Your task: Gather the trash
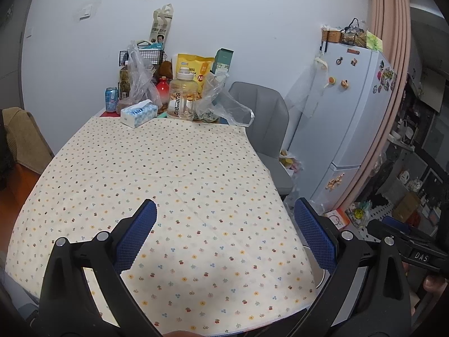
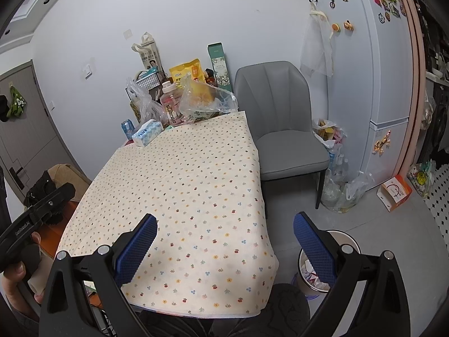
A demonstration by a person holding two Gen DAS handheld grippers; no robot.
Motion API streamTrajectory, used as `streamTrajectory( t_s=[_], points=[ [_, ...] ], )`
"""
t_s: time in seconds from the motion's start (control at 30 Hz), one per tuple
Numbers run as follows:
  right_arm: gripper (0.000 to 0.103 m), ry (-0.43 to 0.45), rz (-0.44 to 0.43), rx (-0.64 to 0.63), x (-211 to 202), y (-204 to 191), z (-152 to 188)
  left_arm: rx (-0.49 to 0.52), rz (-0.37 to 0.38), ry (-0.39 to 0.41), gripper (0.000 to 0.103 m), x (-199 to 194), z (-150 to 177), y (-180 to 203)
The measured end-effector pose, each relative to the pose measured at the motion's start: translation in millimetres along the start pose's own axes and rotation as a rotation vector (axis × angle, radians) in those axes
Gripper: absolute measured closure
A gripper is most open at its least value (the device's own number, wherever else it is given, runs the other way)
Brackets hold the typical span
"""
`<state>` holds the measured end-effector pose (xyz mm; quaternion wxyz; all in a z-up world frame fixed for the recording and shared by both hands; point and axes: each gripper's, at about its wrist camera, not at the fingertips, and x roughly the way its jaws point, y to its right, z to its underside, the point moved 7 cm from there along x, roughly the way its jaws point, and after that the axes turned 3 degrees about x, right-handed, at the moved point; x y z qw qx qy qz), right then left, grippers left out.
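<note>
Both claws, left (image 1: 224, 219) and right (image 2: 224, 233), hover spread and empty above the floral-clothed table (image 2: 182, 174); a white round trash bin (image 2: 348, 238) waits below the right claw, likely for dropping waste.

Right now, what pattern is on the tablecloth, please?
Cream tablecloth with small multicoloured flowers; left wrist view.

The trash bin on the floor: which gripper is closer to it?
Right. The right gripper hangs at the table's near corner with the trash bin just beneath its right finger; the left gripper is over the tablecloth, farther left.

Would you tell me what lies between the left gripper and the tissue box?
Only bare flowered tablecloth between the left gripper and the tissue box, per the left wrist view.
</note>
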<state>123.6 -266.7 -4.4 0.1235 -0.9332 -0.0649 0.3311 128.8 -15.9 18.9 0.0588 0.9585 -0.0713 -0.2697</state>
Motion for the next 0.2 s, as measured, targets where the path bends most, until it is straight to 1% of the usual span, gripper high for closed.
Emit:
streamTrajectory(
  t_s=[0.2],
  points=[
    [0.008, -0.017, 0.004, 0.002, 9.2, 2.4, 4.1, -0.004, 0.002, -0.018, 0.006, 7.8, 4.2, -1.9]
  ],
)
